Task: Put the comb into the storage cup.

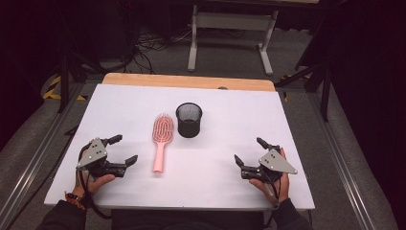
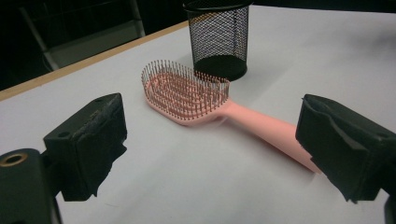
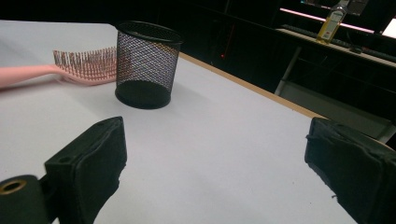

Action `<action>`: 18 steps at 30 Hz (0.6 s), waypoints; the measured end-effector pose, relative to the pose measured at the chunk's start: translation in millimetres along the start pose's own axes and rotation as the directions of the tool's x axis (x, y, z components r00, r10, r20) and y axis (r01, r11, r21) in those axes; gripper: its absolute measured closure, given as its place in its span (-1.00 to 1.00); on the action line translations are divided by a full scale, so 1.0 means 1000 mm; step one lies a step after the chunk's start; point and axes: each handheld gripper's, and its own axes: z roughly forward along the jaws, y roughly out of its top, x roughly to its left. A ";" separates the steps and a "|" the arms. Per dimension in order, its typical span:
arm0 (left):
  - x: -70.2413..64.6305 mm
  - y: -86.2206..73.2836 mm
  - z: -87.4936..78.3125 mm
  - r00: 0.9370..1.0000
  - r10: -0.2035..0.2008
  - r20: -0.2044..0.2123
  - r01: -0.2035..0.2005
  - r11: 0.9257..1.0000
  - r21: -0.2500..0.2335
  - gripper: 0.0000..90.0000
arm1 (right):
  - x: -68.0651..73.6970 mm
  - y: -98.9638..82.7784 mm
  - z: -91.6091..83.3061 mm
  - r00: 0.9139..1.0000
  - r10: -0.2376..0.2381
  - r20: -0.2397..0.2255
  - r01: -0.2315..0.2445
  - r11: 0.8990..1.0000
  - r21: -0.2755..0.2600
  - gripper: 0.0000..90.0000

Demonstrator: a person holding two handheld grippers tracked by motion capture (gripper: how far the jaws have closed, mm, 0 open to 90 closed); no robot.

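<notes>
- Nearest the person, the left hand-held gripper (image 1: 120, 149) is held low over the white worktop (image 1: 230, 167) with its jaws spread wide and nothing between them; the right hand-held gripper (image 1: 249, 151) is likewise wide open and empty, well apart from everything.
- The step in hand is judged to be a reach for the pink hairbrush (image 1: 162, 139), probably by the left hand-held gripper, which is the closer one.
- A good grasp is best taken across the slim handle (image 2: 275, 133), square to its length and near the head, so that the brush is kept from swinging; the bristles are better left untouched.
- The brush is seen lying flat near the middle of the worktop, bristles up, handle toward the person; the oval head is slotted, with fine pins.
- Just beyond, beside the brush head, the black mesh cup (image 1: 188, 120) is seen standing upright and empty; it is judged a likely target.
</notes>
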 end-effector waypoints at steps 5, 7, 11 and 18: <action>-0.002 0.001 0.004 1.000 0.011 0.014 -0.011 1.000 0.023 -0.77 | -0.002 -0.001 -0.002 1.000 -0.002 0.010 0.002 1.000 0.005 -0.85; -0.003 0.001 0.005 1.000 0.012 0.014 -0.013 0.999 0.034 -0.77 | -0.002 0.000 -0.002 1.000 -0.005 0.013 0.005 1.000 0.004 -0.84; -0.004 0.002 0.005 0.999 -0.008 -0.032 0.010 0.999 0.052 -0.77 | -0.002 -0.001 0.001 1.000 -0.005 0.014 0.005 1.000 0.011 -0.84; -0.005 0.009 0.013 0.994 -0.088 -0.062 0.096 0.985 0.145 -0.78 | 0.000 -0.001 0.007 1.000 -0.002 -0.007 0.002 1.000 0.022 -0.83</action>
